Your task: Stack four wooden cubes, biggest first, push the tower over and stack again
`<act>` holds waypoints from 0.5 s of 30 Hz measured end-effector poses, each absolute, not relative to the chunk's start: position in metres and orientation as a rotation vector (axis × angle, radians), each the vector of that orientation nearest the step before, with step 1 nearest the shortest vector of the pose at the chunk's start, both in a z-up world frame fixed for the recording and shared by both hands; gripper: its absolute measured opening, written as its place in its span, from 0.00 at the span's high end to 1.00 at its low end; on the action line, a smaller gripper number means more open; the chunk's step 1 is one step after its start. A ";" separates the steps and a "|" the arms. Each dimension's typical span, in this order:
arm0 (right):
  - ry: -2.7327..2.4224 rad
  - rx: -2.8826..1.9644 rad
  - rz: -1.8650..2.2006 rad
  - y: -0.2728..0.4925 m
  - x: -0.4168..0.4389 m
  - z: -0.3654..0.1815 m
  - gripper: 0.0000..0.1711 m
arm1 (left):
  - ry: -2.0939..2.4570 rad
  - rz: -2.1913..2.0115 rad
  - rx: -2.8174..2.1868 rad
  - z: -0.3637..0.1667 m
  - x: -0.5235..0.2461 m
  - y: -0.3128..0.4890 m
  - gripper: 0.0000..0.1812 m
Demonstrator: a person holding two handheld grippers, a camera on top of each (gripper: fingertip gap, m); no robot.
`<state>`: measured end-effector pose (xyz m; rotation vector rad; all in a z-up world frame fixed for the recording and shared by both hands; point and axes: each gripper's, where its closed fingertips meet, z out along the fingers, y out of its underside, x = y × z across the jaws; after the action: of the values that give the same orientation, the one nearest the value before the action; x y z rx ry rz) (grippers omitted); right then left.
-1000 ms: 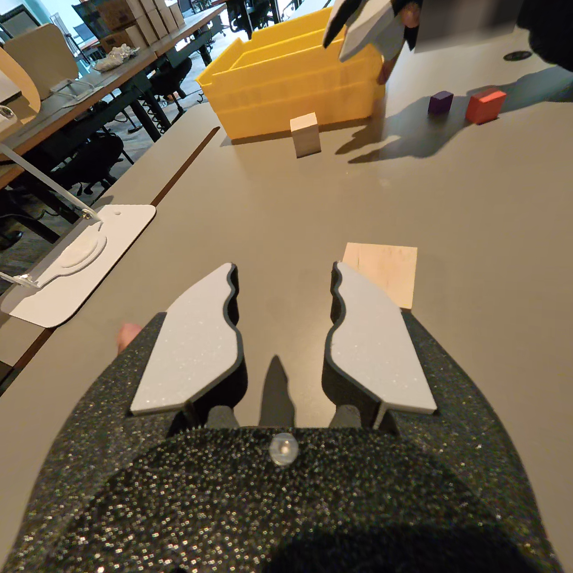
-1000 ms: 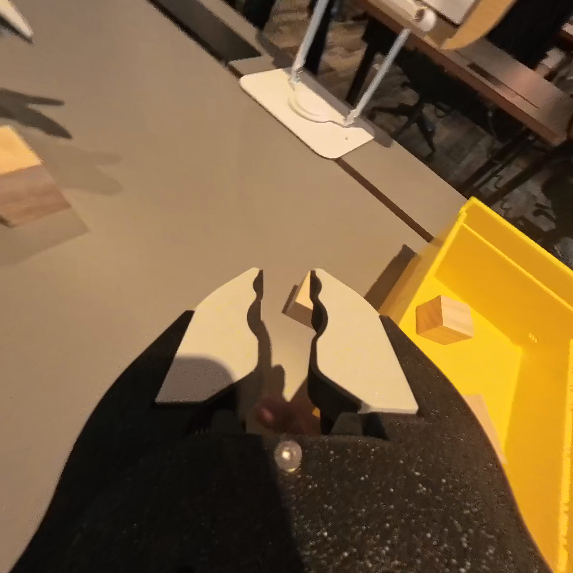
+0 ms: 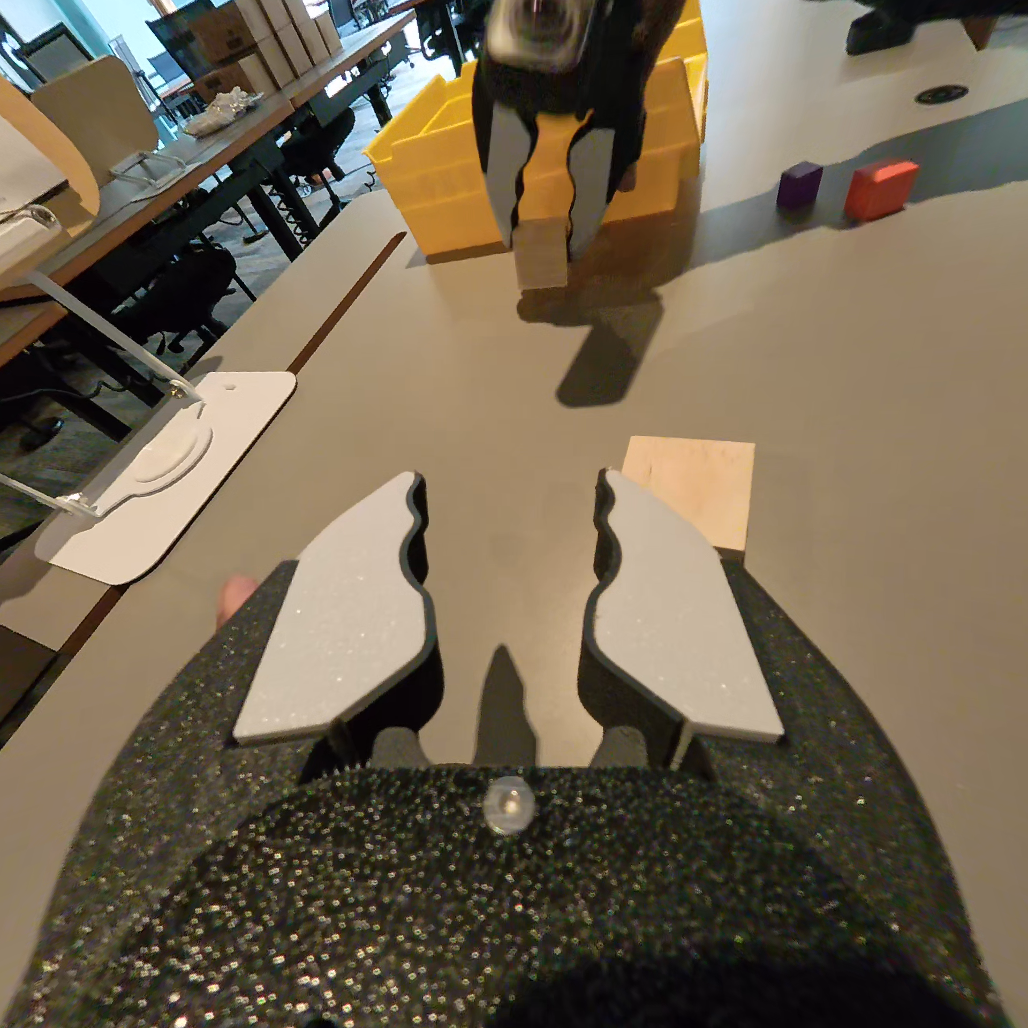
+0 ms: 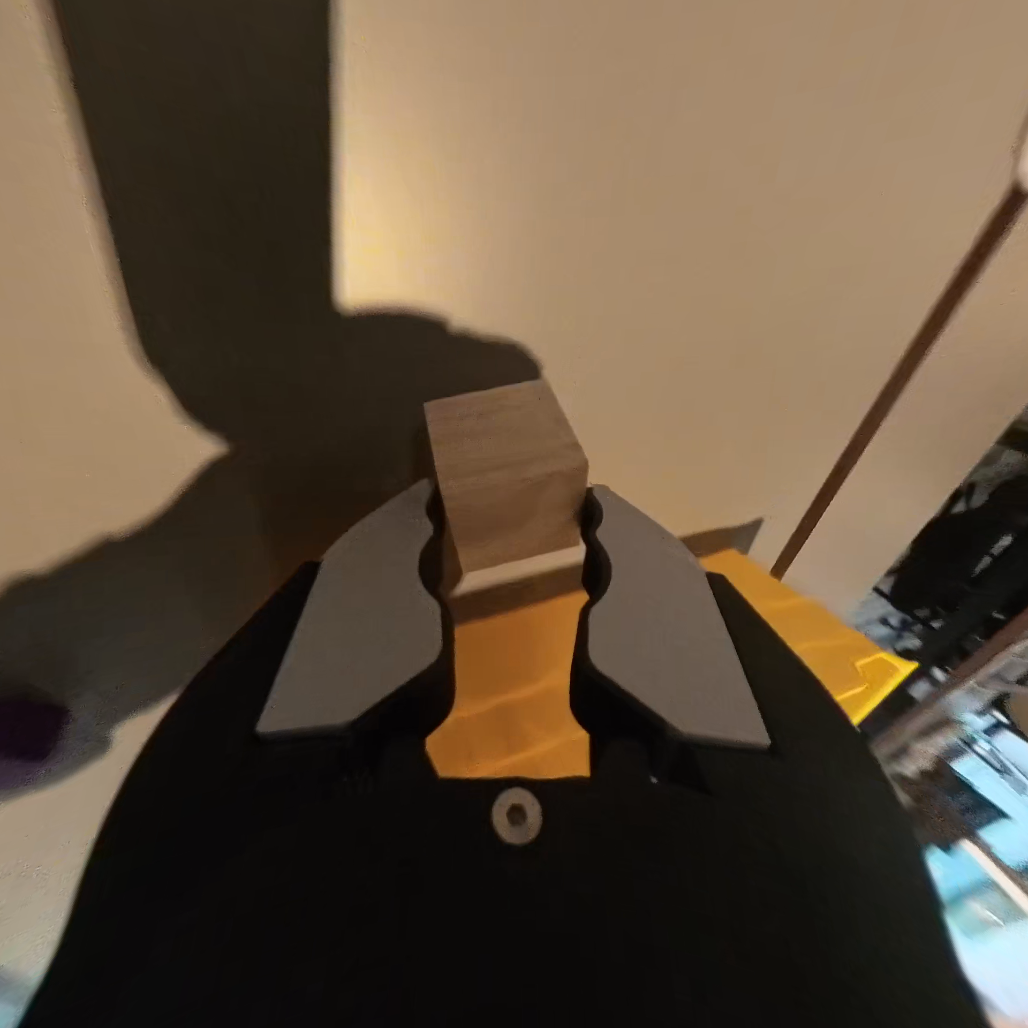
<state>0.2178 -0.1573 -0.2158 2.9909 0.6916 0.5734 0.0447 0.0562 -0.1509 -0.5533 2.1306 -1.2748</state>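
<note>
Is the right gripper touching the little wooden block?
Touching. In the right wrist view, the right gripper has both fingers pressed against the sides of the wooden block, with no gap.

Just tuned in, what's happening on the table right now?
The right tongs have closed on a small wooden cube in front of the yellow bins; whether it has left the table is hard to tell. The left tongs hang open and empty beside the large wooden cube. A purple block and a red block sit apart. Nothing is stacked yet.
</note>
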 end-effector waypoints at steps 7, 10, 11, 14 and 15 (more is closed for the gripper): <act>0.437 3.901 0.534 -0.047 0.097 -0.133 0.72 | 2.088 -1.289 -0.604 -0.153 0.052 0.063 0.68; 0.324 4.280 0.194 -0.014 0.042 -0.105 0.72 | 2.031 -1.324 -0.646 -0.150 0.058 0.070 0.68; 0.310 4.352 0.049 -0.006 0.030 -0.104 0.72 | 2.012 -1.337 -0.662 -0.149 0.059 0.072 0.68; 0.342 4.401 -0.282 0.011 0.008 -0.120 0.72 | 1.968 -1.351 -0.695 -0.149 0.064 0.078 0.69; 0.346 4.384 -0.294 0.014 0.007 -0.129 0.72 | 1.964 -1.347 -0.699 -0.149 0.065 0.080 0.69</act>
<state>0.0074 0.0142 -0.1288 4.3836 0.3457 -0.2942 0.0648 0.0797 -0.1494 -0.6994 1.9635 -1.3465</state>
